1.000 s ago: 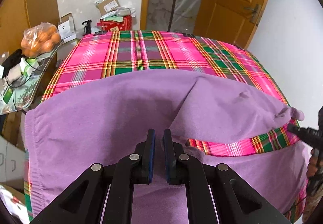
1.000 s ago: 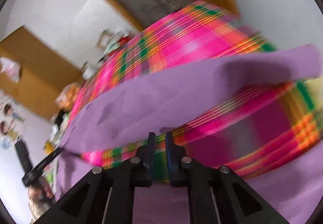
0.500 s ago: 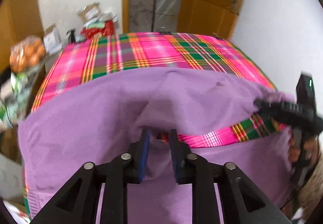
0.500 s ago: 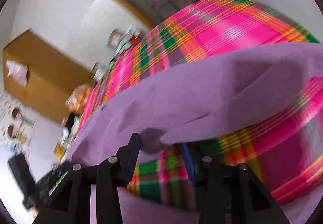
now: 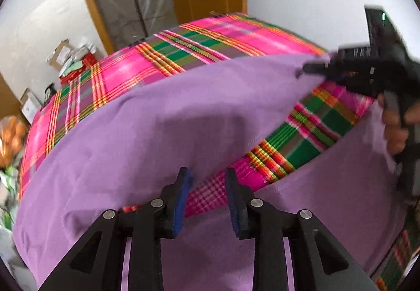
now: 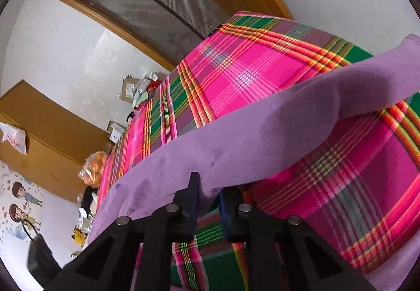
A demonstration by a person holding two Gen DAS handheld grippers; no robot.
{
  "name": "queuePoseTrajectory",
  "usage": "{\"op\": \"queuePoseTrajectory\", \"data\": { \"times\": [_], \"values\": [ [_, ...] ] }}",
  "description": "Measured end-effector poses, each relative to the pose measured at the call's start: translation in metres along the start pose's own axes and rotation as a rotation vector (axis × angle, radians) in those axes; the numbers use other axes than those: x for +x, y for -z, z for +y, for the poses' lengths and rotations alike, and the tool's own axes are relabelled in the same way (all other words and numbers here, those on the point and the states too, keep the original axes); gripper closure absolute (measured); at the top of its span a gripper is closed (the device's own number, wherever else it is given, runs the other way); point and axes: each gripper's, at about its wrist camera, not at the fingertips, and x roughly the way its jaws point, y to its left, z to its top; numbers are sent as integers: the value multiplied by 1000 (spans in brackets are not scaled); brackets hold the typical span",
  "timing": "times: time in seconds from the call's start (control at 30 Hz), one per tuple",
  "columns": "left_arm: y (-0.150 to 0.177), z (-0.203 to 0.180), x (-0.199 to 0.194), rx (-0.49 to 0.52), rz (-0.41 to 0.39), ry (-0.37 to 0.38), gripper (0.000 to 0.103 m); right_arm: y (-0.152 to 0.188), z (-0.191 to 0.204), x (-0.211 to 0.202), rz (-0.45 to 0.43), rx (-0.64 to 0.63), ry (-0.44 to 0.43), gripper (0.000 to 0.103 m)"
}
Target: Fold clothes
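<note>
left gripper (image 5: 207,199): jaws just opened, fold edge released, nothing between | right gripper (image 6: 208,203): jaws just closed, pinching purple garment (image 5: 162,131) hem | garment ahead on plaid cloth (image 6: 244,73) | half-fold laid.

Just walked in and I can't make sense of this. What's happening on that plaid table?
A person is folding a purple garment spread over a pink-and-green plaid cloth, with a handheld gripper in each hand. The right gripper is pinched on a folded edge of the garment; its jaws have just been closing. The left gripper stands open over the fold line with only plaid cloth showing between its pads, its jaws having just been opening. The fold is only partly done.
</note>
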Motion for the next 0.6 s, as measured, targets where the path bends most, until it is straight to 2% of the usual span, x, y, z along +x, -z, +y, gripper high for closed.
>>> {"op": "queuePoseTrajectory", "data": {
  "times": [0.3,0.4,0.6],
  "values": [
    [-9,-27,12,114,-17,-50,72,-16,-2,-14,-34,39,-43,93],
    [-13,-34,14,129,-30,-43,72,-21,0,-18,-55,36,-49,93],
    [-26,-43,27,134,-20,-153,70,-27,-1,-27,-87,24,-39,93]
  ]
}}
